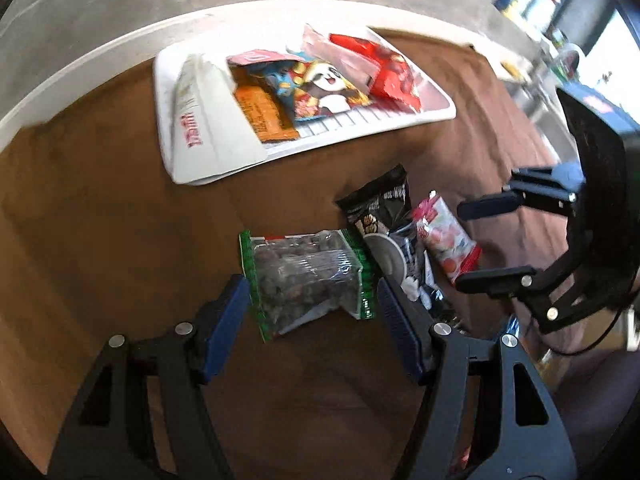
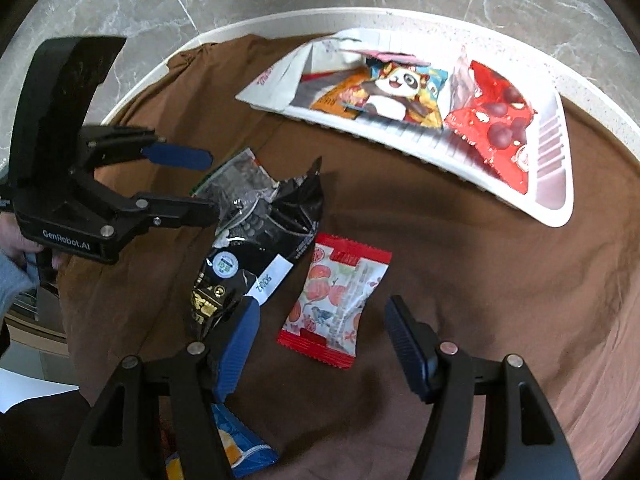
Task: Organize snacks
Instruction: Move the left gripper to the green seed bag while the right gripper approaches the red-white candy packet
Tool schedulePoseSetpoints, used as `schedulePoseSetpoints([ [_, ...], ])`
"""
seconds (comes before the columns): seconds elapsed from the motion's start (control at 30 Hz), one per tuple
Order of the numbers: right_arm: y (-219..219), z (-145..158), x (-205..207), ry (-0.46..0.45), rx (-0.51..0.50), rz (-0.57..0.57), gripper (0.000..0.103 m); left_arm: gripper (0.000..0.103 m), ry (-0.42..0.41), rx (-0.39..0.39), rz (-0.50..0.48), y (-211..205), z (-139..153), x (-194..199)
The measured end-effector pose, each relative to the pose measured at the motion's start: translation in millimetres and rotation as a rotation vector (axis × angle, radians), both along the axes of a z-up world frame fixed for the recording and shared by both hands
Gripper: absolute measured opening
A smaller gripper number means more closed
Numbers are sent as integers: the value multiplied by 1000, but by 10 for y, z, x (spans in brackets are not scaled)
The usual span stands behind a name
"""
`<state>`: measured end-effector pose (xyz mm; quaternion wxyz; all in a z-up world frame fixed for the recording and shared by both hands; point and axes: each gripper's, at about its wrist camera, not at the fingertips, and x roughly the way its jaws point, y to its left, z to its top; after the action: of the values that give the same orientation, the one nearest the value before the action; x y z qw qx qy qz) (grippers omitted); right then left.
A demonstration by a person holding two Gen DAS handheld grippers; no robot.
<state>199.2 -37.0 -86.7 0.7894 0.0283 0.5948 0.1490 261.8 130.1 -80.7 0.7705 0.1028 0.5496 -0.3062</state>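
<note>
A clear bag of dark snacks with green edges (image 1: 308,280) lies on the brown cloth (image 1: 120,200). My left gripper (image 1: 311,284) stands open astride it, a blue pad close to each side edge. A black packet (image 1: 384,216) leans against the bag's right side. Beside that lies a red-and-white candy packet (image 2: 336,300), and my right gripper (image 2: 322,303) hangs open just over its near half. From the right wrist view the left gripper (image 2: 213,185) reaches in from the left around the clear bag (image 2: 236,176). From the left wrist view the right gripper (image 1: 459,246) comes in from the right.
A white slatted tray (image 2: 552,200) at the far side holds a white pouch (image 1: 208,120), an orange packet, a panda packet (image 2: 400,92) and a red packet (image 2: 492,128). A blue packet (image 2: 240,444) lies under my right gripper. The round table's white rim (image 2: 440,16) borders marble floor.
</note>
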Motion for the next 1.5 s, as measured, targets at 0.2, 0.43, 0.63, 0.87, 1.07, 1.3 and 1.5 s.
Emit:
schedulePoseSetpoints([
  [0.2, 94, -53, 38, 9, -26, 7, 68, 65, -16, 76, -168, -80, -109, 115],
  [0.43, 201, -71, 98, 19, -69, 28, 70, 65, -43, 117, -353, -219, -90, 216],
  [0.63, 231, -71, 119, 22, -86, 26, 74, 74, -3, 147, -496, -362, -171, 251],
  [0.87, 244, -100, 95, 22, -96, 23, 75, 76, 107, 76, -511, -282, -187, 193],
  [1.07, 239, -102, 101, 25, -93, 27, 76, 76, 177, 48, -518, -153, -143, -37],
  [1.3, 244, -104, 99, 24, -87, 36, 80, 76, -8, 116, -462, -159, -6, -9],
  [1.5, 248, -119, 94, 24, -89, 46, 82, 76, -61, 217, -578, -458, -100, 135],
])
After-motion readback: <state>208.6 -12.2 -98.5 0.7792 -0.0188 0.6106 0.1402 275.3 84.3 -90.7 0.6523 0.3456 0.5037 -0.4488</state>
